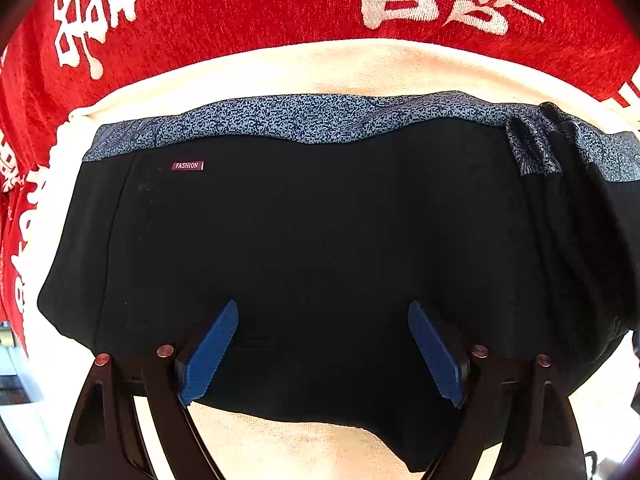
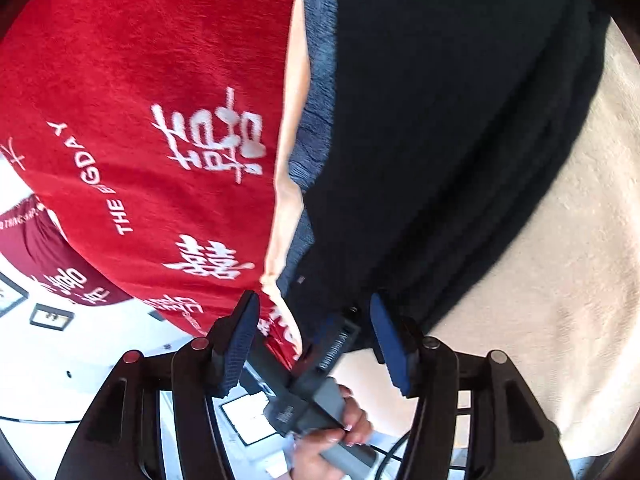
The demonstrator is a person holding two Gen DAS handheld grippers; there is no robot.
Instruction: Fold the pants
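Black pants (image 1: pixel 312 240) lie folded into a compact stack on a cream towel (image 1: pixel 320 68). A blue speckled waistband (image 1: pixel 304 118) runs along the far edge, with a small "FASHION" label (image 1: pixel 187 165) at left. My left gripper (image 1: pixel 322 344) is open, its blue pads (image 1: pixel 208 354) resting over the near edge of the pants with nothing between them. In the right wrist view the pants (image 2: pixel 440 120) fill the upper right. My right gripper (image 2: pixel 316 344) is open and empty, above the pants' corner, looking down on the left gripper's handle (image 2: pixel 320 392) held by a hand.
A red cloth with white characters (image 1: pixel 200 20) covers the table beyond the towel and shows in the right wrist view (image 2: pixel 140 100). The cream towel (image 2: pixel 552 260) extends to the right there. A white floor (image 2: pixel 60 360) with framed items lies past the table edge.
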